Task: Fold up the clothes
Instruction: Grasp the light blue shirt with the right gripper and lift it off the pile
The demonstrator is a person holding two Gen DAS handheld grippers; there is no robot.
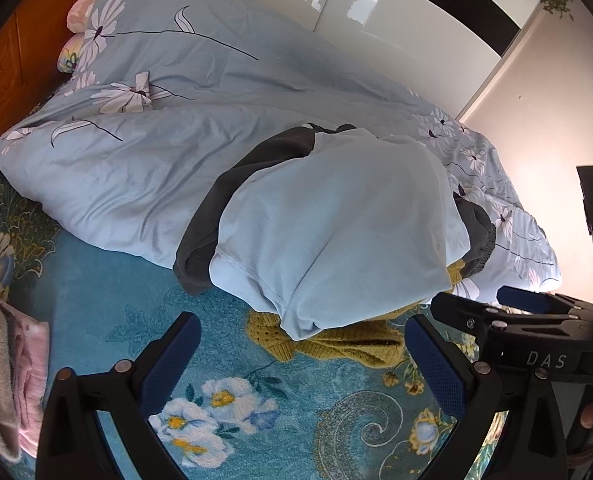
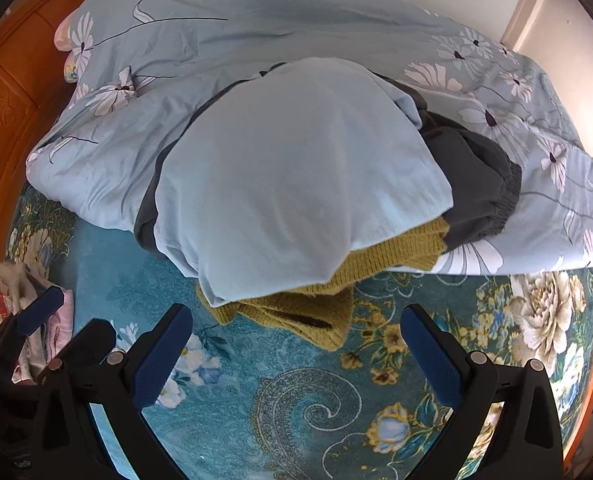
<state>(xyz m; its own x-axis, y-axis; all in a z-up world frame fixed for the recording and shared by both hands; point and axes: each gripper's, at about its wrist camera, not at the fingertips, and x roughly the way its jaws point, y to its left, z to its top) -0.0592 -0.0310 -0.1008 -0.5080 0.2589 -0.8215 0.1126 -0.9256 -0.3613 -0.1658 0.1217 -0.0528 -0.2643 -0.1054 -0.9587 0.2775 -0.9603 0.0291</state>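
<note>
A: Left wrist view. Left claw point(image 1: 300, 364) spread wide, empty. Ahead of it, a light blue shirt point(image 1: 336, 220) drapes over a yellow knit point(image 1: 336, 344).

B: Right wrist view. Right claw point(image 2: 296, 356) likewise agape, holding nothing; shirt point(image 2: 288, 172) just beyond. Likely light, limp cloth; pinch its hem point(image 2: 216, 300).

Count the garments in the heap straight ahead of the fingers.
3 show: a light blue top lying uppermost, a dark grey garment beneath and behind it, and a mustard knit at the bottom, spilling onto the bedspread. More may be hidden underneath.
</note>
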